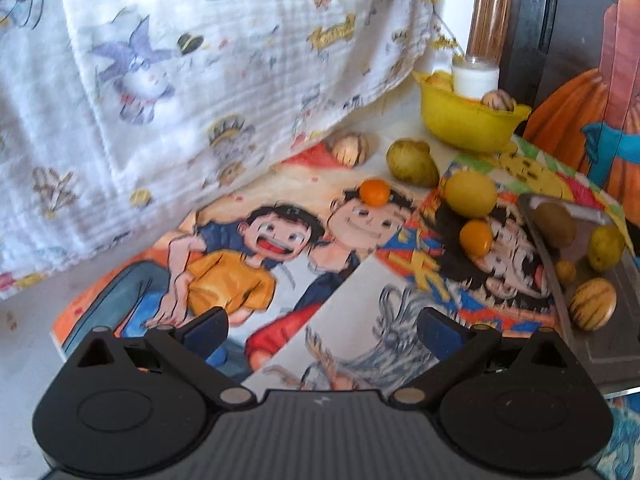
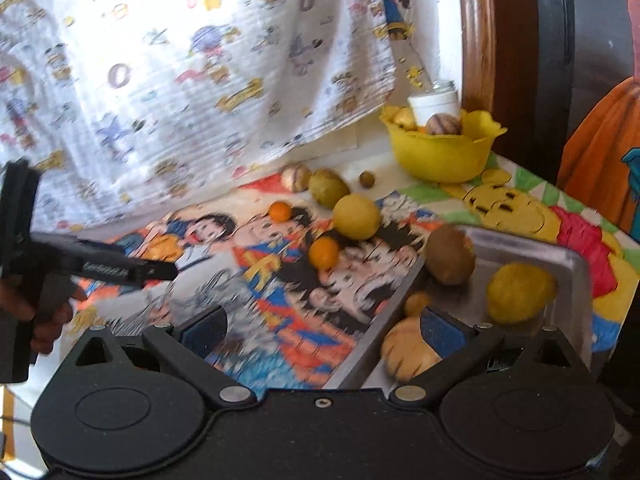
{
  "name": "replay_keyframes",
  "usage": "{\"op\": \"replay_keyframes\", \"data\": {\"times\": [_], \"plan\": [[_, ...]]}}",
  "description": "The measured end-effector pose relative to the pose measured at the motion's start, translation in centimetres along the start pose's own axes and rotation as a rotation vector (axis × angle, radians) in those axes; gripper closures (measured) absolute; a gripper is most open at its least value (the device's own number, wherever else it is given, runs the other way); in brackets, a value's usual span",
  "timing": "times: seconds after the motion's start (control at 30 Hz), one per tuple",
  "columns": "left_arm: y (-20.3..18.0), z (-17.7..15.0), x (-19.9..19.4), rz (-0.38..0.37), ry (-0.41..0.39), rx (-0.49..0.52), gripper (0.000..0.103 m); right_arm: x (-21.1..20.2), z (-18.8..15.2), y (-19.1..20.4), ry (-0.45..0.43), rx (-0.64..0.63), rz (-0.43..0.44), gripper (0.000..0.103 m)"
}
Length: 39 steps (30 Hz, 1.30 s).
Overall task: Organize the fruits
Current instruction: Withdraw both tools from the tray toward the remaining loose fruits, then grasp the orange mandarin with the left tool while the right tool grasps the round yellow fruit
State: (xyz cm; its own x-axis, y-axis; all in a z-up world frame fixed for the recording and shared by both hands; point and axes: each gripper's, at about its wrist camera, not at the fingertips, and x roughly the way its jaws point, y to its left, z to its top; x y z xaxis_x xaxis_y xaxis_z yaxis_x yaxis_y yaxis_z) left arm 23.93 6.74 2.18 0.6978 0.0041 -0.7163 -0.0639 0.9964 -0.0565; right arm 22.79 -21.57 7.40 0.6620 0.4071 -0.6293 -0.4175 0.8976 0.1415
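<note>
Loose fruits lie on cartoon-printed mats: two small oranges (image 1: 375, 192) (image 1: 475, 237), a yellow lemon (image 1: 470, 193), a green fruit (image 1: 412, 162) and a striped pale fruit (image 1: 349, 148). A metal tray (image 2: 560, 256) at the right holds a brown kiwi (image 2: 450, 255), a yellow fruit (image 2: 520, 293), a striped fruit (image 2: 406, 350) and a small one. A yellow bowl (image 2: 440, 156) at the back holds fruits and a white jar. My left gripper (image 1: 322, 330) is open and empty over the mats. My right gripper (image 2: 322, 330) is open and empty at the tray's near edge.
A white cartoon-print cloth (image 1: 200, 80) hangs along the back and left. A wooden frame (image 2: 476, 32) and a dark panel stand behind the bowl. The left gripper's body and the hand holding it show at the left of the right wrist view (image 2: 88, 268).
</note>
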Motion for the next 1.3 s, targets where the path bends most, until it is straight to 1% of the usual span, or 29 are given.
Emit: {"op": "replay_keyframes", "data": {"times": [0.2, 0.3, 0.37, 0.43, 0.53, 0.63, 0.73, 0.87, 1.0, 1.07, 1.3], "plan": [[-0.8, 1.0, 0.2, -0.066, -0.067, -0.009, 0.0, 0.6, 4.0, -1.7, -0.06, 0.008, -0.036, 0.001], [-1.6, 1.6, 0.2, -0.101, -0.094, 0.009, 0.0, 1.3, 6.2, -2.1, -0.077, -0.02, -0.05, 0.001], [-2.3, 1.9, 0.4, -0.126, -0.108, 0.026, 0.0, 2.2, 7.5, -2.3, -0.08, -0.036, -0.044, 0.001], [-3.2, 2.3, 0.7, -0.149, -0.117, 0.044, 0.0, 3.7, 8.6, -2.6, -0.065, -0.028, -0.039, 0.001], [-4.5, 2.8, 1.6, -0.186, -0.119, 0.065, 0.0, 6.5, 9.6, -3.7, -0.031, 0.011, 0.009, 0.001], [-5.7, 3.2, 2.9, -0.223, -0.114, 0.068, 0.0, 9.3, 9.8, -4.3, 0.003, 0.036, 0.059, 0.001], [-6.8, 3.2, 4.4, -0.256, -0.105, 0.077, 0.001, 12.4, 9.5, -4.7, 0.048, 0.041, 0.072, 0.001], [-7.9, 3.2, 6.5, -0.275, -0.077, 0.084, 0.001, 15.8, 9.0, -5.1, 0.085, 0.057, 0.086, 0.008], [-8.4, 3.1, 8.1, -0.298, -0.05, 0.078, 0.012, 18.1, 8.9, -5.6, 0.106, 0.093, 0.093, 0.012], [-8.5, 3.0, 8.7, -0.312, -0.041, 0.074, 0.015, 18.9, 8.8, -5.9, 0.117, 0.111, 0.102, 0.013], [-9.2, 3.3, 10.2, -0.339, -0.021, 0.07, 0.037, 20.8, 8.5, -5.5, 0.151, 0.106, 0.111, 0.018]]}}
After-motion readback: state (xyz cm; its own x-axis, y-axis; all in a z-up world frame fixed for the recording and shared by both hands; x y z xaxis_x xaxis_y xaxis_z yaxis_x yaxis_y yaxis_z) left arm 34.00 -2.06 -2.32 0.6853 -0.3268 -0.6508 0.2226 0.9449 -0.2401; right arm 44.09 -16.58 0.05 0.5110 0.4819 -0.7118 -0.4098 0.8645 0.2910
